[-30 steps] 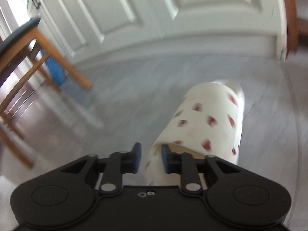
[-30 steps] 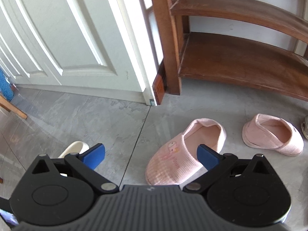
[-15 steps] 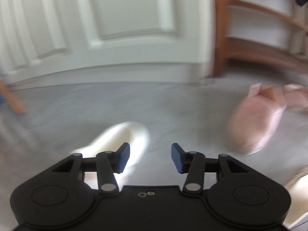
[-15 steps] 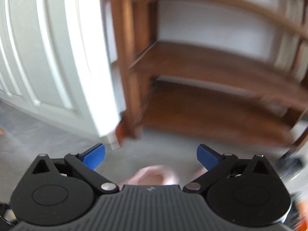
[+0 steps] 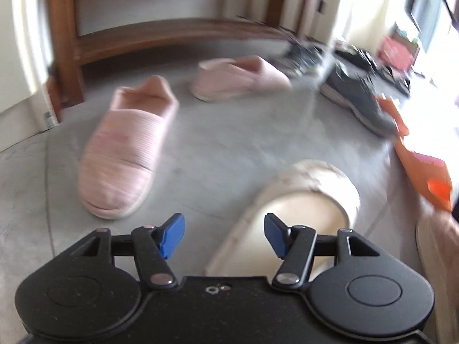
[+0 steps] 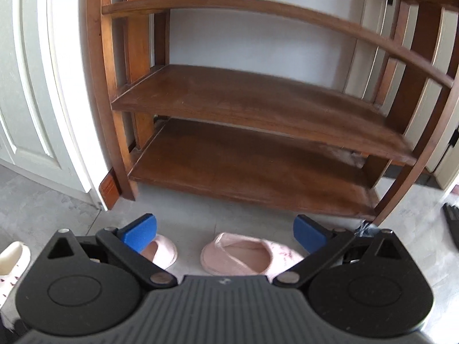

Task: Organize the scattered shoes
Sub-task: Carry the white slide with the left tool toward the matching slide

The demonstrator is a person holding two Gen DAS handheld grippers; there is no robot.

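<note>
My left gripper (image 5: 223, 233) is opening, with nothing between its blue pads. A cream slipper (image 5: 304, 209) lies on the floor just under its right finger. Two pink slippers lie farther off: one (image 5: 126, 149) at left, one (image 5: 241, 77) in front of the wooden shoe rack (image 5: 172, 28). My right gripper (image 6: 223, 233) stands wide open and empty, facing the shoe rack (image 6: 258, 100), whose two lower shelves are bare. Below it lie a pink slipper (image 6: 249, 253) and part of another (image 6: 160, 250). A cream spotted slipper (image 6: 11, 261) shows at the left edge.
A dark grey sneaker (image 5: 355, 97) and other dark shoes lie at the right on the grey tile floor. An orange object (image 5: 421, 160) is at the right edge. A white door (image 6: 37, 86) stands left of the rack.
My left gripper let go of the cream spotted slipper, opened, and swung right from the door toward the shoes. My right gripper rose from the pink slippers to face the rack.
</note>
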